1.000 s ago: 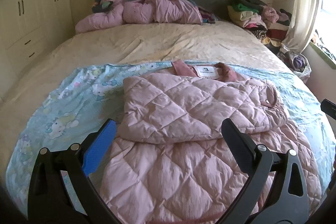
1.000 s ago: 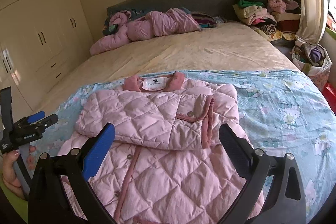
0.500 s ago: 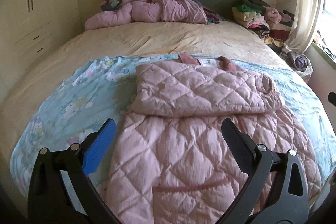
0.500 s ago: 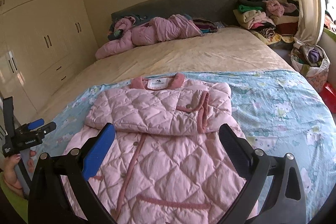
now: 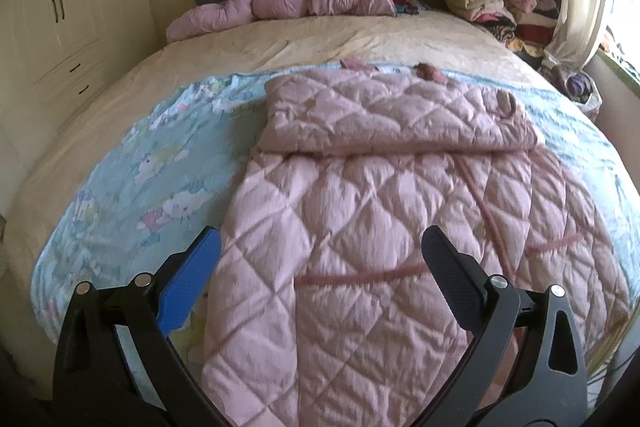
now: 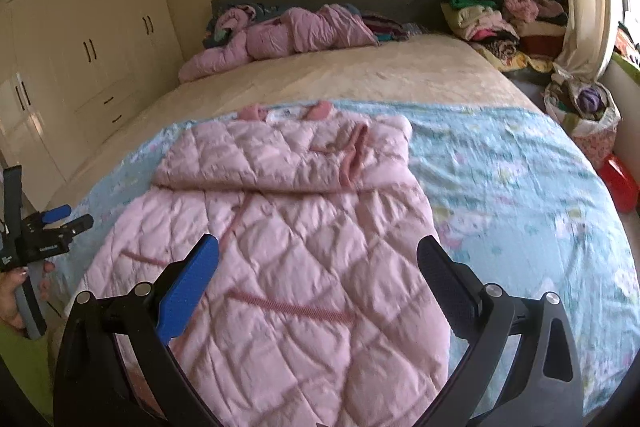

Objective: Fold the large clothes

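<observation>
Tools have drawn back toward the foot of the bed (image 5: 360,39), so more of the coat's hem shows than a second ago. The pink quilted coat (image 5: 392,211) lies flat on the blue sheet (image 6: 520,187), sleeves folded across its chest. Left tool (image 5: 320,251) and right tool (image 6: 318,259) hover over the hem, both wide open and empty.

Coat (image 5: 400,227) hem ran off both views' bottom edges; neck label (image 6: 286,115) text was too small to read; folded sleeves hid the chest; blanket (image 6: 520,187) print blurred.
</observation>
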